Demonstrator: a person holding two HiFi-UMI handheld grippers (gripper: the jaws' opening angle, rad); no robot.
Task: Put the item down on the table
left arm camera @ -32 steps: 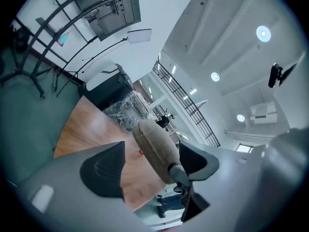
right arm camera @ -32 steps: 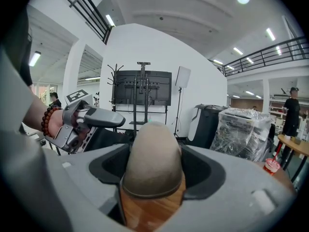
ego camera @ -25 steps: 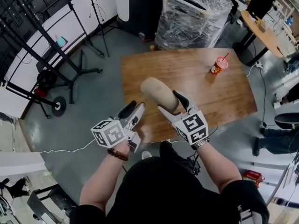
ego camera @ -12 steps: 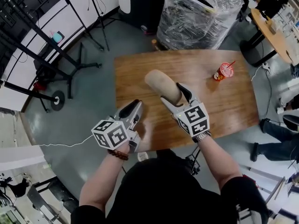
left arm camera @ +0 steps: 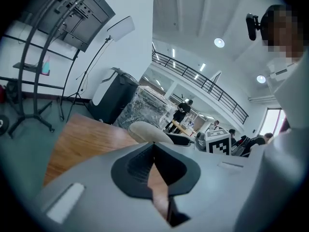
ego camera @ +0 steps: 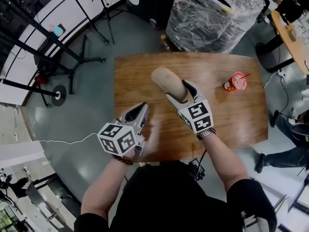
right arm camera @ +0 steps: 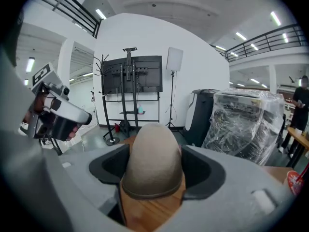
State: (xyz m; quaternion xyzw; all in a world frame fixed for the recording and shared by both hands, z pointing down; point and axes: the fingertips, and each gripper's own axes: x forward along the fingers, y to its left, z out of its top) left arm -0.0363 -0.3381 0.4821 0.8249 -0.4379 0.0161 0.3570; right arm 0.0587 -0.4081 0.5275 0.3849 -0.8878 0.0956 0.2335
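Note:
The item is a beige, rounded loaf-shaped thing point(ego camera: 166, 82) held up over the wooden table point(ego camera: 140, 71). My right gripper point(ego camera: 181, 94) is shut on its near end, one wide-set jaw on each side. In the right gripper view the item point(right arm camera: 153, 153) fills the gap between the dark pads of the right gripper point(right arm camera: 153, 170). My left gripper point(ego camera: 139, 111) hovers over the table's near left part, shut and with nothing in it. In the left gripper view the left gripper point(left arm camera: 154, 146) has its jaws meeting, and the item point(left arm camera: 145, 131) shows beyond them.
A red cup with a straw point(ego camera: 236, 81) stands on the table's right side. A plastic-wrapped pallet load point(ego camera: 212, 13) sits just beyond the far edge. Black stands point(ego camera: 72, 47) and a screen rack point(right arm camera: 131, 76) occupy the floor to the left.
My left gripper's jaws have closed from partly open to shut, with nothing between them. The right gripper still holds the item at about the same place above the table.

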